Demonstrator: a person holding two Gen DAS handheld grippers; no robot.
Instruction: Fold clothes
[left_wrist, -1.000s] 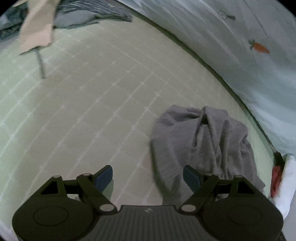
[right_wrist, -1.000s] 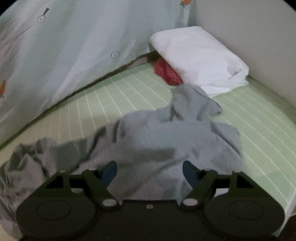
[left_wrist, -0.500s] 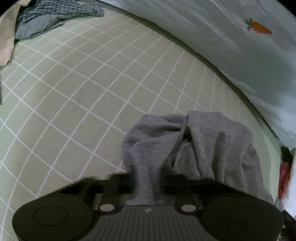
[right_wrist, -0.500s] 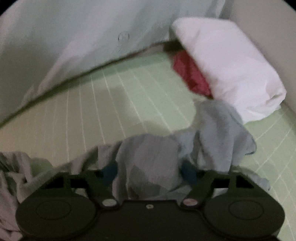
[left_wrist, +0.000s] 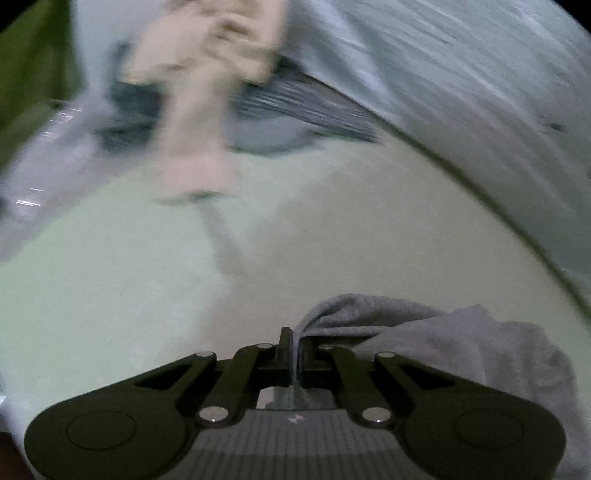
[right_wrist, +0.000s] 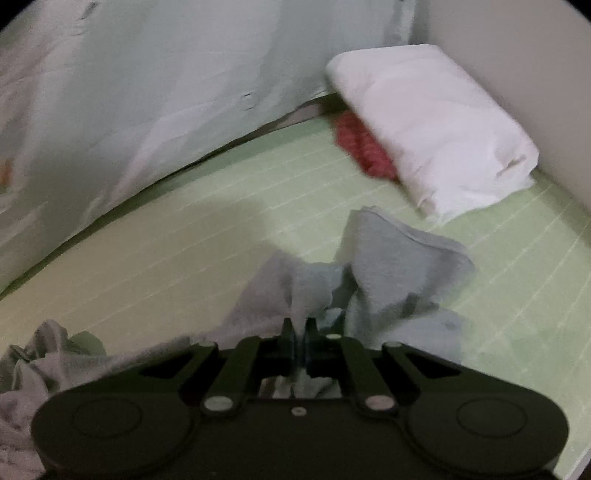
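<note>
A crumpled grey garment (left_wrist: 461, 343) lies on the green checked bed sheet (left_wrist: 129, 295). My left gripper (left_wrist: 294, 345) is shut on an edge of it, and the cloth trails off to the right. In the right wrist view the same grey garment (right_wrist: 391, 258) is bunched in front of me. My right gripper (right_wrist: 300, 334) is shut on a fold of it, and the cloth rises into a peak at the fingertips. More of the garment (right_wrist: 33, 354) trails off to the lower left. The left wrist view is heavily blurred.
A pale blue quilt (right_wrist: 129, 92) runs along the far side of the bed and also shows in the left wrist view (left_wrist: 461, 92). A white pillow (right_wrist: 436, 125) and a red cloth (right_wrist: 364, 147) lie at the far right. Beige (left_wrist: 195, 103) and dark striped clothes (left_wrist: 303, 110) lie far off.
Both grippers were open above the grey garment a second ago. They came down onto it and closed on the cloth. The left view has swung round and is now blurred.
</note>
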